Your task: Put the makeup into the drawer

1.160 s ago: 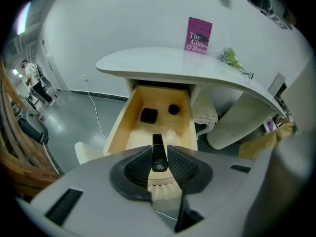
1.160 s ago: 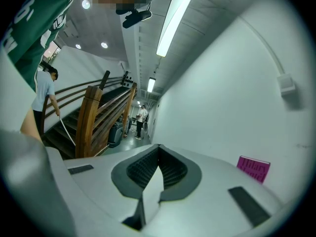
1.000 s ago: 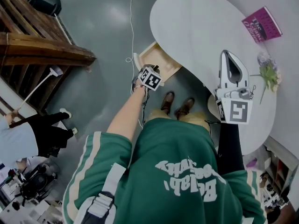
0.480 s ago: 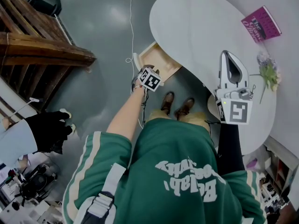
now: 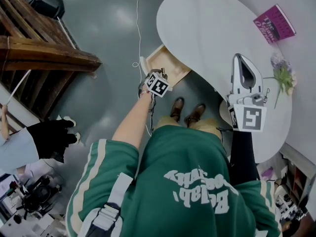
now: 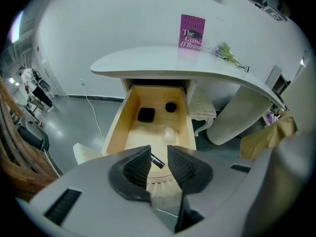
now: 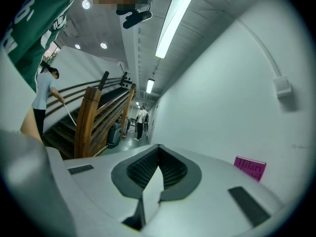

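Note:
The wooden drawer (image 6: 118, 127) stands pulled out under the white table (image 6: 163, 63). In it lie a black square compact (image 6: 146, 114), a round black case (image 6: 171, 107) and a pale item (image 6: 169, 132). My left gripper (image 6: 159, 152) points steeply down over the drawer's front, open. A small dark tube (image 6: 157, 161) shows slanted in the gap, and the pads do not press on it. In the head view the left gripper (image 5: 159, 83) hangs by the drawer (image 5: 165, 63). My right gripper (image 5: 240, 59) is held level over the table, shut (image 7: 159, 149) and empty.
A pink book (image 5: 275, 23) and a flower sprig (image 5: 284, 78) lie on the table's far side. A wooden staircase (image 5: 39, 43) rises at the left, and a bystander (image 5: 44, 139) stands near it. A white cable (image 5: 138, 28) runs across the grey floor.
Both grippers have kept still. The bystander at the left edge has shifted, and the long stick they hold has swung upward.

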Available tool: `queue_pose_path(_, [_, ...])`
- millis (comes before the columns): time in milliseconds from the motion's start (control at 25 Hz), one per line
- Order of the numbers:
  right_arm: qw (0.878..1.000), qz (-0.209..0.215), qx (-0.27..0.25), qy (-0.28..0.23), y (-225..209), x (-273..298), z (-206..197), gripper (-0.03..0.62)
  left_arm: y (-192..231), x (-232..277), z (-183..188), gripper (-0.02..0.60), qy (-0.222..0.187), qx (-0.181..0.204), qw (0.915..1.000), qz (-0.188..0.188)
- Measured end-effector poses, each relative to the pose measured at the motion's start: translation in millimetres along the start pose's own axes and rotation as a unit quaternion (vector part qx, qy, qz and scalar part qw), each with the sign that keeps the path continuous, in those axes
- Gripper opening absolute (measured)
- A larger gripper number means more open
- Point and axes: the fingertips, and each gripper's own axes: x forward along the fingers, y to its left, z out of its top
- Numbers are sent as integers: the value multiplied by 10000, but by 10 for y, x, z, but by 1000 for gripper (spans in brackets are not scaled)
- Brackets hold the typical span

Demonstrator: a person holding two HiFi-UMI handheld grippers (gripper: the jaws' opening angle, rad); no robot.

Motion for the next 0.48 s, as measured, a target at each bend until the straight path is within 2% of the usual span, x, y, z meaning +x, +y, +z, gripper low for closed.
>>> queue_pose_path(120, [10000,-17,-8,0,-6,-20,-4,9,13,-8,15,110,-40,-9,10000,27])
queue_pose_path(200, [10000,-55,15,-47,-10,-34,22,9,38,-82,104,110,-206,-38,9997,93])
queue_pose_path(320, [9996,-165,107,-203,-39,-36,118,9,128,-423,529,110,-911,-32,9952,345])
queue_pose_path(480, [9997,-207,-29,-155,-129,-69,74,9,241,-1113,1283,110,-2058,76,9760,704])
